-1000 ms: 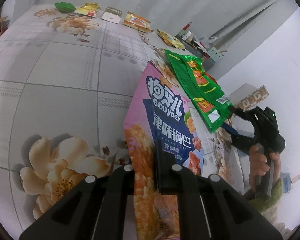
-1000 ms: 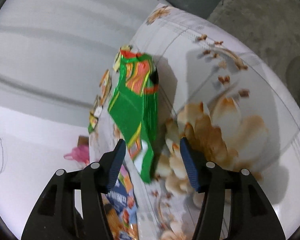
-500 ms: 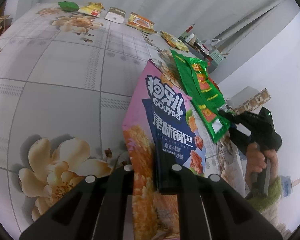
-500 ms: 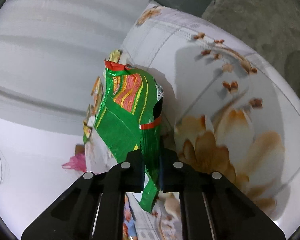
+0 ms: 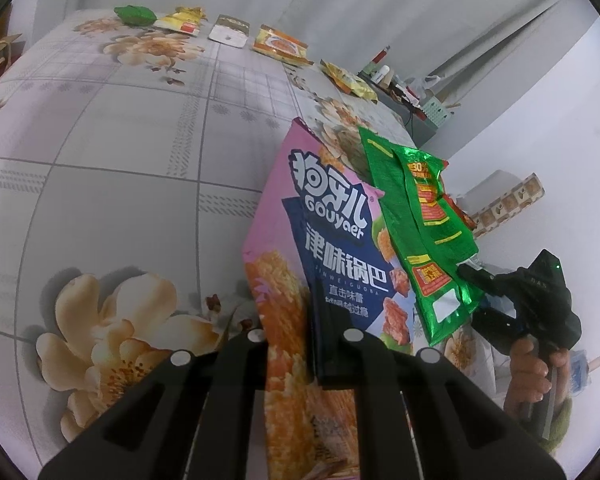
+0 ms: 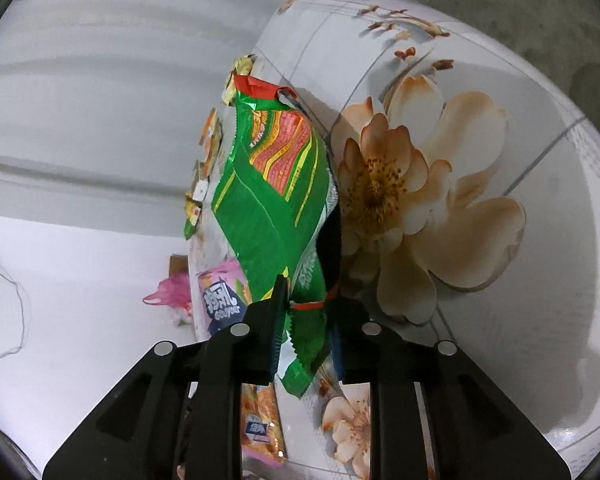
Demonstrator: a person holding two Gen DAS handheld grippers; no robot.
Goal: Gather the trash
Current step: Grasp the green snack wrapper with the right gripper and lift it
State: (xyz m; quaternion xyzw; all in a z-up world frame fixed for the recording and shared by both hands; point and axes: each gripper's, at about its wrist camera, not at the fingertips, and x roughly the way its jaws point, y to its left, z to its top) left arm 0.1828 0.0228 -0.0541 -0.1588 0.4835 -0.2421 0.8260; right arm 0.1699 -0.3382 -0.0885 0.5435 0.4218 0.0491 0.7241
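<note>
A: Green wrapper [image 6: 276, 204] long axis runs away from my right gripper [image 6: 306, 320], red end far, above the floral surface [image 6: 520, 92].

B: Fingers?

A: Right opening, wrapper's edge between. Left gripper [image 5: 300, 340], angled down, clamps the pink "Gouyaer" bag [image 5: 324, 248].

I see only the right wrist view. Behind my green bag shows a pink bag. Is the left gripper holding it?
Observer: Yes. The left gripper is shut on the pink bag and holds it upright.
Operator: The green bag hides the far edge of the table from me. How many wrappers lie there?
Observer: Five: a green wrapper, a yellow wrapper, a white wrapper, an orange wrapper and a second yellow wrapper further right.
</note>
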